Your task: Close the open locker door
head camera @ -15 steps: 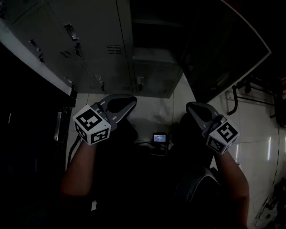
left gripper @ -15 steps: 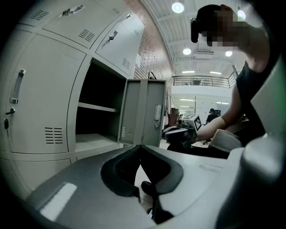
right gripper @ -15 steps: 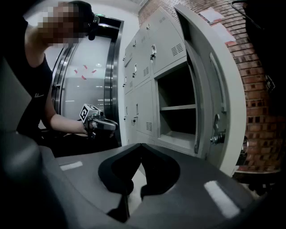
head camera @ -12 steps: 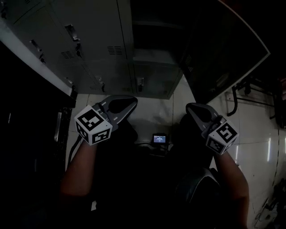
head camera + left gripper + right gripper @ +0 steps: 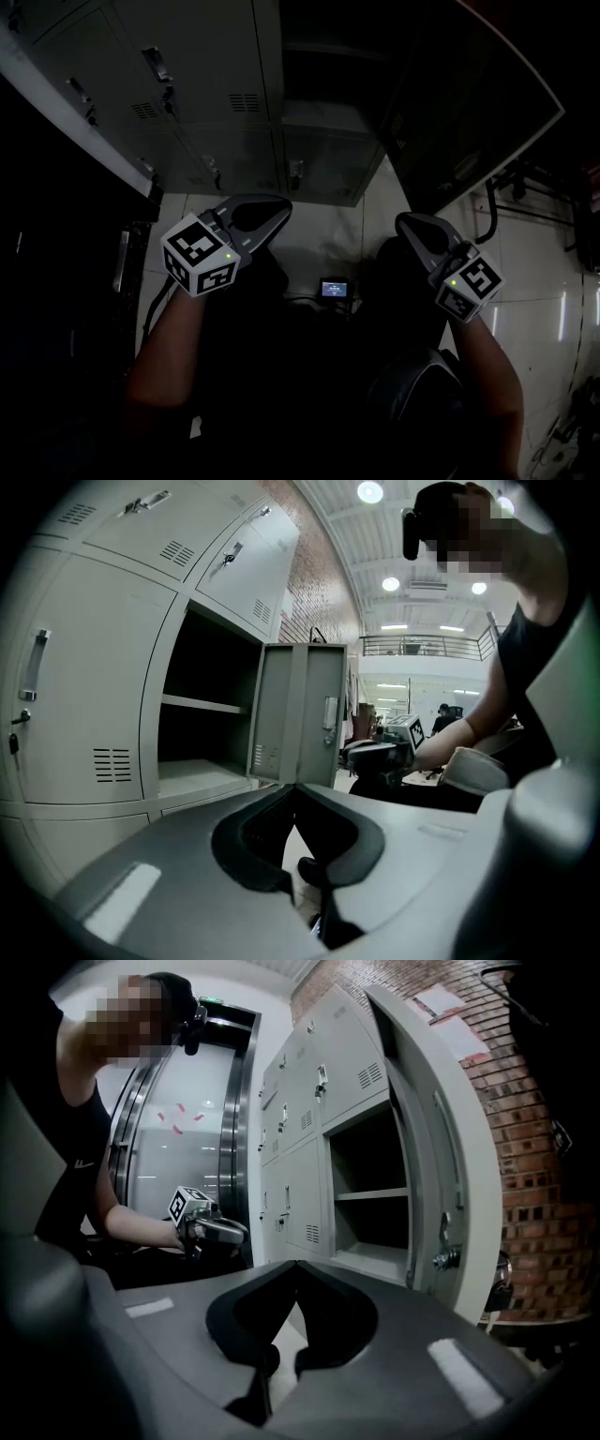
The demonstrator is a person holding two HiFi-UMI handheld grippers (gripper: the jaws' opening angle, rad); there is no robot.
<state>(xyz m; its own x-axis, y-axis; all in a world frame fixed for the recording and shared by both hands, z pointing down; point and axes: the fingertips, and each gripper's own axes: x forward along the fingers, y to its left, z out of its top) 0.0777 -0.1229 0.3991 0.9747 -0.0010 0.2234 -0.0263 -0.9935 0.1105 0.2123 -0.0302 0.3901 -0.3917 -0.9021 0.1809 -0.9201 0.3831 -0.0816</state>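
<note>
The grey locker bank (image 5: pixel 216 103) stands ahead, with one compartment (image 5: pixel 323 66) open and dark inside. Its open door (image 5: pixel 469 103) swings out to the right, edge-on in the left gripper view (image 5: pixel 300 710) and close on the right in the right gripper view (image 5: pixel 441 1147). My left gripper (image 5: pixel 281 208) hovers low in front of the closed lower lockers, jaws shut on nothing. Under the open door's lower edge, my right gripper (image 5: pixel 401 222) is likewise shut and empty. Neither touches the door. Each gripper shows in the other's view: the right gripper (image 5: pixel 375 752), the left gripper (image 5: pixel 220 1230).
A shelf (image 5: pixel 202 703) divides the open compartment. A small lit screen (image 5: pixel 335 288) sits low between my arms. A dark metal frame (image 5: pixel 511 202) stands on the tiled floor at right. A brick wall (image 5: pixel 553 1101) lies behind the door. A dark cabinet edge (image 5: pixel 75 122) runs along the left.
Both grippers have edged slightly forward toward the lockers; a small green light now shows on each marker cube. The door has not moved.
</note>
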